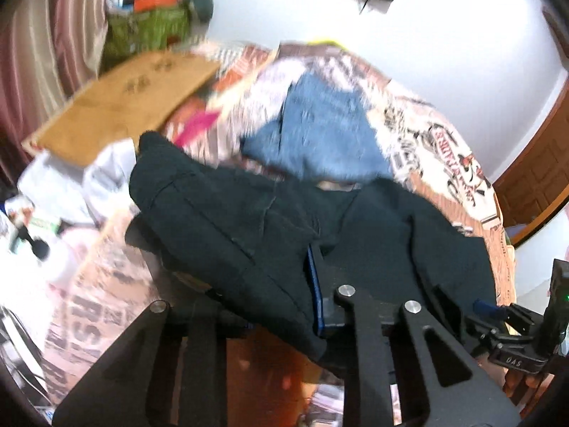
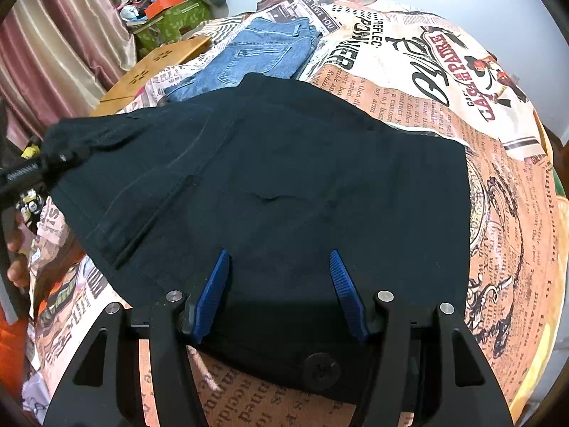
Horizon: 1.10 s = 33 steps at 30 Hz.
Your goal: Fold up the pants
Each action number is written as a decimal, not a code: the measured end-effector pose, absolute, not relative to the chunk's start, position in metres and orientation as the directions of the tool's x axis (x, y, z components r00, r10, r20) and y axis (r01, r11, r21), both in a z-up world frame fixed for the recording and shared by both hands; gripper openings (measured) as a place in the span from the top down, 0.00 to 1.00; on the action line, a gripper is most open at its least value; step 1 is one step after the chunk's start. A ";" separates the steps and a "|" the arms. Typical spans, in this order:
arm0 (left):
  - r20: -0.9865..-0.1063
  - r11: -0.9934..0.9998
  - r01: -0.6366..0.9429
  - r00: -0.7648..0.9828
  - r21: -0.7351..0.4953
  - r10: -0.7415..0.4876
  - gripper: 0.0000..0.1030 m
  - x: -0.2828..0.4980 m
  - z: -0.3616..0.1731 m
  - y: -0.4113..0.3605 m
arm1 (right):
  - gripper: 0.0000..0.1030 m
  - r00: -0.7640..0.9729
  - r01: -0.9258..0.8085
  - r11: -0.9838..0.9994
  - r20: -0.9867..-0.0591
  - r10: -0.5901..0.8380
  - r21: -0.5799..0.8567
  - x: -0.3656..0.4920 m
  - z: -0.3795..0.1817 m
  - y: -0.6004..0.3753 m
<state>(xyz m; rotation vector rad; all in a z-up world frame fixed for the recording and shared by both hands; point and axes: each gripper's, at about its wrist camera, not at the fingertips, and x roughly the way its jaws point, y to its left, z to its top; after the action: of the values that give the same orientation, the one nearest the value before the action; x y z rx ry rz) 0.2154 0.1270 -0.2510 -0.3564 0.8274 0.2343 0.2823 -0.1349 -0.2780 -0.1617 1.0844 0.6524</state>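
Observation:
The black pants (image 2: pixel 284 163) lie spread on a newspaper-print bedspread (image 2: pixel 426 106), waist button (image 2: pixel 322 370) near the camera. My right gripper (image 2: pixel 281 263) stands open above the waist area, and its blue pads (image 2: pixel 217 291) sit apart with flat cloth under them. At the left edge my left gripper (image 2: pixel 53 158) is shut on a corner of the pants and holds it raised. In the blurred left wrist view the black pants (image 1: pixel 231 213) drape over my left gripper (image 1: pixel 298 259). One blue pad (image 1: pixel 316 284) shows; the other finger is hidden under cloth.
Folded blue jeans (image 2: pixel 259 57) lie on the bed beyond the black pants. A low wooden table (image 2: pixel 156 64) and a green box (image 2: pixel 170 21) full of clutter stand at the far left by a curtain (image 2: pixel 64 35). A hand (image 2: pixel 14 267) shows at the left edge.

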 end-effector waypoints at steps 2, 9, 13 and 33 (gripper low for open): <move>-0.726 0.934 -0.318 0.679 -0.164 0.104 0.78 0.219 -0.236 0.115 | 0.46 0.301 -0.557 0.805 -0.854 0.424 0.203 0.281 -0.274 -0.140; -0.637 0.968 -0.240 0.758 -0.068 0.143 0.82 0.226 -0.188 0.073 | 0.46 0.368 -0.493 0.836 -0.813 0.452 0.242 0.272 -0.256 -0.187; -0.588 0.984 -0.174 0.799 -0.024 0.127 0.84 0.235 -0.165 0.041 | 0.46 0.411 -0.401 0.886 -0.818 0.402 0.234 0.278 -0.261 -0.228; -0.743 0.935 0.340 0.599 -0.099 -0.297 0.88 0.291 -0.220 -0.136 | 0.46 0.385 -0.361 0.893 -0.829 0.405 0.269 0.277 -0.294 -0.252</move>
<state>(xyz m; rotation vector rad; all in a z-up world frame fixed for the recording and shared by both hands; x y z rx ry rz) 0.2905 -0.1364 -0.2204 0.0547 0.8514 -0.3697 0.2772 -0.2521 -0.2945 0.0467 1.0696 0.4877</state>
